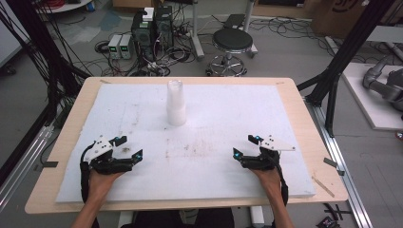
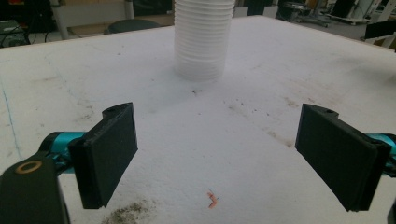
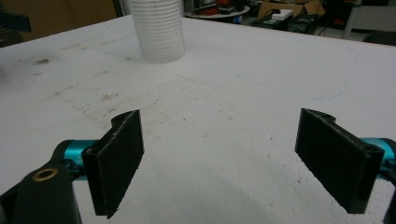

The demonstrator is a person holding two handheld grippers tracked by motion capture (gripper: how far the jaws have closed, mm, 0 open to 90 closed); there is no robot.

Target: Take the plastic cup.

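Both grippers, the left gripper [image 1: 128, 147] and the right gripper [image 1: 244, 146], rest wide open and empty, with the stack of white cups [image 1: 176, 102] standing well apart ahead, between the 2.

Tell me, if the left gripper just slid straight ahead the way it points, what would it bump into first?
Probably the stack of white cups. The left gripper is open with bare white board ahead, and the stack stands slightly left of centre, so it might only graze it.
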